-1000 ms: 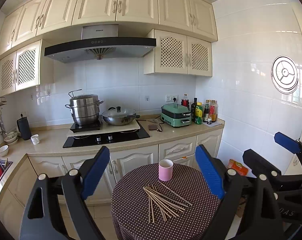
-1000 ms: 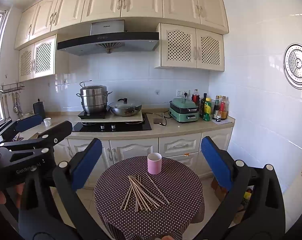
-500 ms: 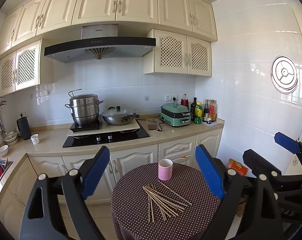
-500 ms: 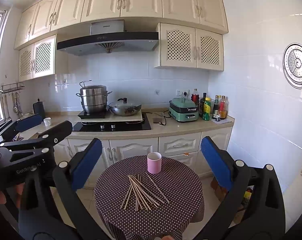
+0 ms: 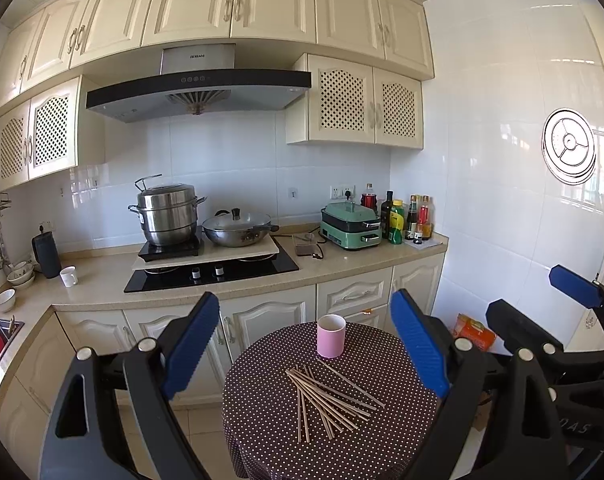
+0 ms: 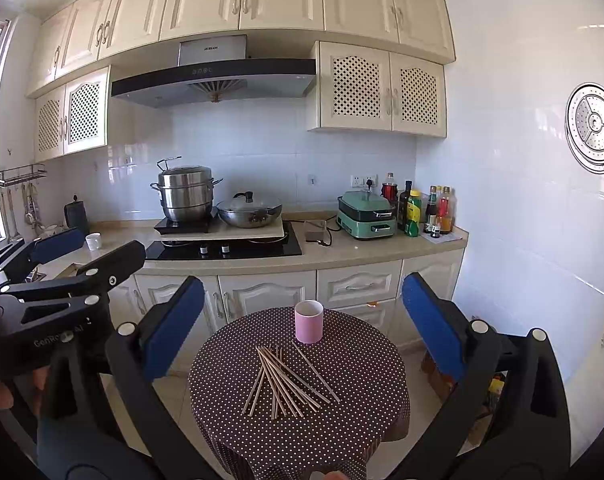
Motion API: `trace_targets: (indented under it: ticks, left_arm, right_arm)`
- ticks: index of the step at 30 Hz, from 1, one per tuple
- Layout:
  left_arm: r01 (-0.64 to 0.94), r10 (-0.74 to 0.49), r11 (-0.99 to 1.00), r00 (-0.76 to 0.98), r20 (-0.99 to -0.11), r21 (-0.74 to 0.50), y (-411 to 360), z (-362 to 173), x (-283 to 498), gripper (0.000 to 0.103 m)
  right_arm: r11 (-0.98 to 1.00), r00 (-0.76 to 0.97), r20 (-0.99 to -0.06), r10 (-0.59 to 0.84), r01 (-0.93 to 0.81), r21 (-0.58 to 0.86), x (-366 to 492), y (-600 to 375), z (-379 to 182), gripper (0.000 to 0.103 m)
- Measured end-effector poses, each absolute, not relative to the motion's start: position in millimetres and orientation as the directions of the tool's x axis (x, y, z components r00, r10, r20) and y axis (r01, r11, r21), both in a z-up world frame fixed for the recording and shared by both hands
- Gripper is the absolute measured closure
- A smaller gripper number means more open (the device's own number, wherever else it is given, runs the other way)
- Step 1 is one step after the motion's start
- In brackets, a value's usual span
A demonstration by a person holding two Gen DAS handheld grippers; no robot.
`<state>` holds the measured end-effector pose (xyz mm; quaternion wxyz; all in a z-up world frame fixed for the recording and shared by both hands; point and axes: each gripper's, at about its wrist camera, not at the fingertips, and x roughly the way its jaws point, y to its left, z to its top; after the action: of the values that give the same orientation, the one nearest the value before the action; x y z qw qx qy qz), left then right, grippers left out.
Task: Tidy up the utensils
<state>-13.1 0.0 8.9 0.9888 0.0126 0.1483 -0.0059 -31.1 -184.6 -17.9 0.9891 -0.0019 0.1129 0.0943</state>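
Note:
Several wooden chopsticks (image 5: 328, 398) (image 6: 285, 378) lie fanned out on a small round table (image 5: 261, 432) (image 6: 229, 400) with a dark polka-dot cloth. Behind them on the table stands an upright pink cup (image 5: 331, 336) (image 6: 309, 321). My left gripper (image 5: 306, 352) hangs open, well back from and above the table, with nothing between its blue pads. My right gripper (image 6: 302, 328) is open too, equally far back and empty. The right gripper also shows at the right edge of the left wrist view, and the left gripper at the left edge of the right wrist view.
Behind the table runs a kitchen counter (image 5: 101, 284) with a hob, a steel steamer pot (image 5: 167, 216), a lidded wok (image 5: 237, 230), a green electric cooker (image 5: 352, 228) and bottles (image 5: 406, 218). A white tiled wall stands to the right. An orange packet (image 5: 474, 330) lies on the floor beside the table.

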Motion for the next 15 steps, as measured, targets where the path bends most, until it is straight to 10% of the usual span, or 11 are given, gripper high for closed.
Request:
trace_targets:
  ticks: [15]
  left_arm:
    - [0.033, -0.024, 0.999, 0.939, -0.344, 0.021, 16.7, -8.2, 9.6, 0.017]
  right_arm:
    - [0.983, 0.945, -0.27, 0.184, -0.183, 0.029, -10.1, -170.1, -31.2, 0.006]
